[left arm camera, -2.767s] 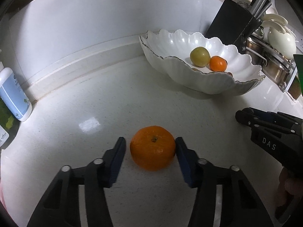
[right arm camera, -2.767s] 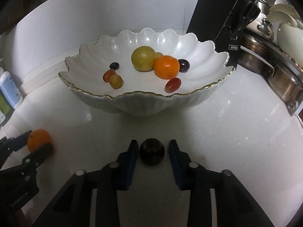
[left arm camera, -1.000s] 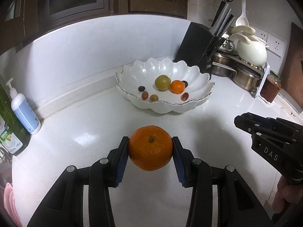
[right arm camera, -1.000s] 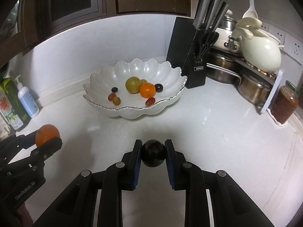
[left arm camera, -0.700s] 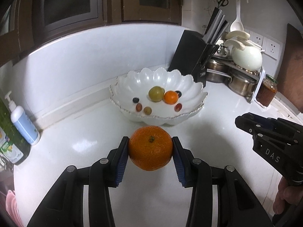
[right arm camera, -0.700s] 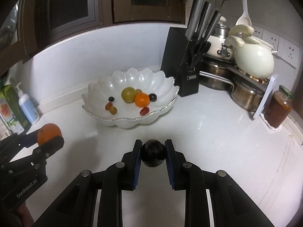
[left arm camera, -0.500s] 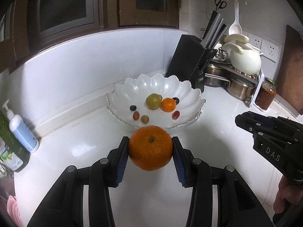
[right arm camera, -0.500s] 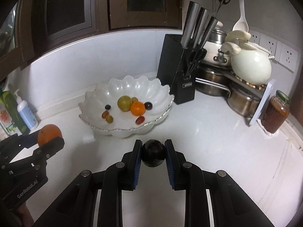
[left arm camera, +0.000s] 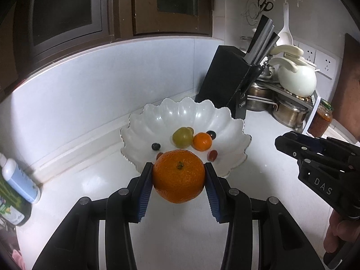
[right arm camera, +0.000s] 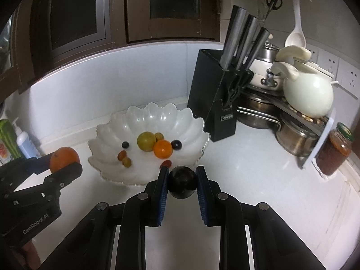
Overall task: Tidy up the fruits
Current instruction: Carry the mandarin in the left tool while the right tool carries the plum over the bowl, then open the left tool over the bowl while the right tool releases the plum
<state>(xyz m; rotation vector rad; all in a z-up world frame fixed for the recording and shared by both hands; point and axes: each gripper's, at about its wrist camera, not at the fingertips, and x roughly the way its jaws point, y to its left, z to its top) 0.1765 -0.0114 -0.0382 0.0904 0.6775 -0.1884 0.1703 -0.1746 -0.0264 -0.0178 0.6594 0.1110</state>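
**Both grippers carry fruit above the counter, short of the bowl**

Nearest the left wrist camera, the left black two-finger gripper (left arm camera: pixel 178 177) clamps a large round orange (left arm camera: pixel 178 175) between its blue-padded fingers (left arm camera: pixel 144 191), holding it clear of the glossy white stone countertop (left arm camera: pixel 258 139). The right black two-finger gripper (right arm camera: pixel 182 183) likewise squeezes a small, dark, near-black round fruit (right arm camera: pixel 182 182) in mid-air.

Just beyond both sits the white scalloped porcelain bowl (right arm camera: pixel 108 132), resting on the counter. Inside it lie a yellow-green round fruit (right arm camera: pixel 146 141), a small orange mandarin (right arm camera: pixel 163 149) touching it, and several dark and reddish grapes (right arm camera: pixel 176 144) scattered around.

Behind the bowl to the right stands a black knife block (right arm camera: pixel 213 103) with steel-handled knives, then stacked steel pots (right arm camera: pixel 294 139) beneath a cream ceramic teapot (right arm camera: pixel 308 94). A jar of red sauce (right arm camera: pixel 334 155) stands at far right.
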